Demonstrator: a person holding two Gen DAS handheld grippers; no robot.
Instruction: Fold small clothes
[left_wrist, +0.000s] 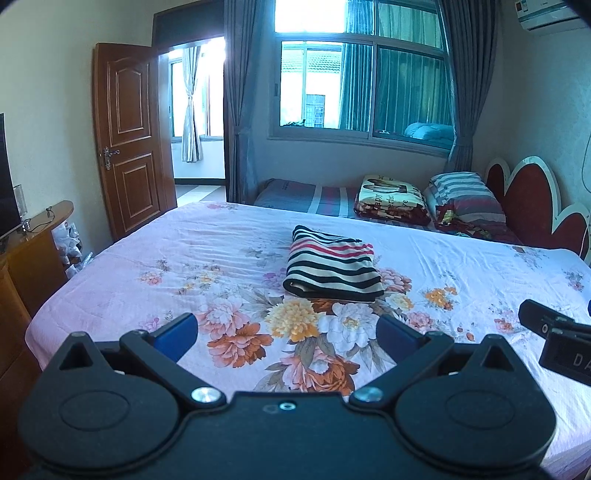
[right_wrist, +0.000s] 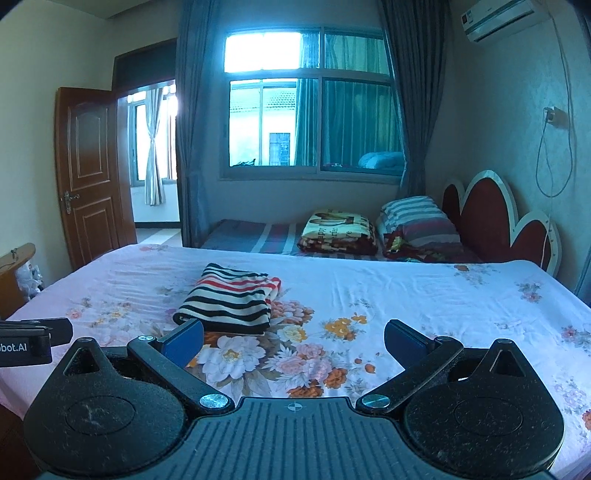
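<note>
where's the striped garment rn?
Folded striped garment lies on the floral bedsheet mid-bed, ahead of both open grippers; centre-right in the left wrist view, left of centre in the right wrist view.

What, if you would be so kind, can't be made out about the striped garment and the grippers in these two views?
- Striped garment: its type and how many folds it has; folded layers hide the inside in both views.
- Right gripper: in the left wrist view, cut off by the right edge.
- Left gripper: in the right wrist view, cut off by the left edge, its printed label truncated.
</note>
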